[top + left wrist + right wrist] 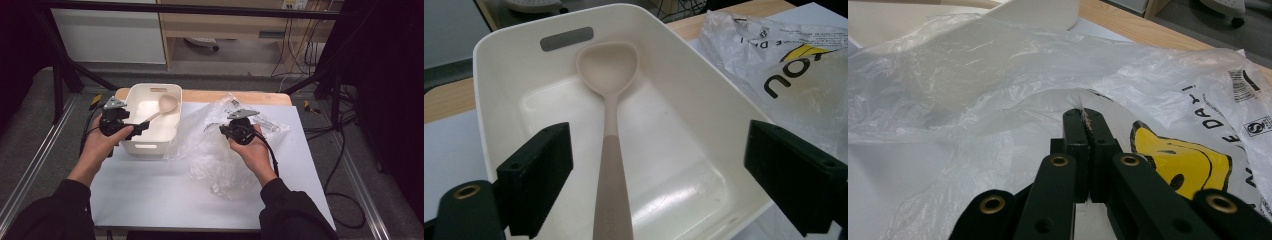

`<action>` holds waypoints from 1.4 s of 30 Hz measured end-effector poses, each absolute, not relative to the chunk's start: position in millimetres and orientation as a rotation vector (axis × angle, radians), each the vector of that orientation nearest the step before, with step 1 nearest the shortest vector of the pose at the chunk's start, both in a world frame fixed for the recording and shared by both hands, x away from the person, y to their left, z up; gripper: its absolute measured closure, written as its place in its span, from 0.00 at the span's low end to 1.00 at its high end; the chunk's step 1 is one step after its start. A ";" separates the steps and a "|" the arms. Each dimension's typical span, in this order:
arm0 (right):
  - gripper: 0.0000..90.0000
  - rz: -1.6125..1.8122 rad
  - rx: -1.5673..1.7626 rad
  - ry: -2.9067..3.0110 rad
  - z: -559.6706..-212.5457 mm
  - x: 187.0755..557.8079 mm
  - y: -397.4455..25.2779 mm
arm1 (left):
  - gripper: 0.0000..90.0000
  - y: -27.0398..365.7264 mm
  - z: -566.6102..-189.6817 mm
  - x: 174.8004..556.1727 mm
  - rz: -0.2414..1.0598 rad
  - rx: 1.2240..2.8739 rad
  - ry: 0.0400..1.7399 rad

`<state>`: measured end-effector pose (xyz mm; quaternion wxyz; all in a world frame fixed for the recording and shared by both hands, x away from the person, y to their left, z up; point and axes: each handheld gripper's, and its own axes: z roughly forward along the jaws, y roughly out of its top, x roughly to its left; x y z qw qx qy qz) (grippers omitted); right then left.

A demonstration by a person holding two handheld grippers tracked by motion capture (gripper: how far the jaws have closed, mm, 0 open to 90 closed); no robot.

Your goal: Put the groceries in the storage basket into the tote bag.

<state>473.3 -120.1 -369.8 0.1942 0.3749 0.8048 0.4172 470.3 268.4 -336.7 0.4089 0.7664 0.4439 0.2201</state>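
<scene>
A beige spoon (167,104) lies in a white plastic bin (150,147) at the table's back left, its bowl toward the bin's far end. My left gripper (141,126) hovers over the bin's near end. In the left gripper view it (656,150) stands wide open, and the spoon (609,75) handle runs between the jaws without touching either one. A crumpled clear plastic bag (210,150) with a yellow smiley print lies right of the bin. My right gripper (221,129) is shut on a fold of the bag (973,75), the film pinched at its tip (1085,117).
The table (150,200) carries a white sheet, with a wooden edge at the back. The bag (794,65) leans against the bin's (489,100) right wall. Black frame bars and cables surround the table, with cabinets on the floor beyond.
</scene>
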 end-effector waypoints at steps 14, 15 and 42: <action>1.00 1.160 1.054 2.267 -373.1 474.3 -121.0 | 0.38 268.9 -351.9 482.7 0.550 1.957 1.174; 1.00 1.161 1.053 2.268 -373.5 474.5 -120.8 | 0.38 268.7 -353.6 484.3 0.544 1.956 1.185; 1.00 1.178 1.047 2.277 -373.5 474.1 -120.7 | 0.54 270.7 -365.8 500.4 0.530 1.973 1.256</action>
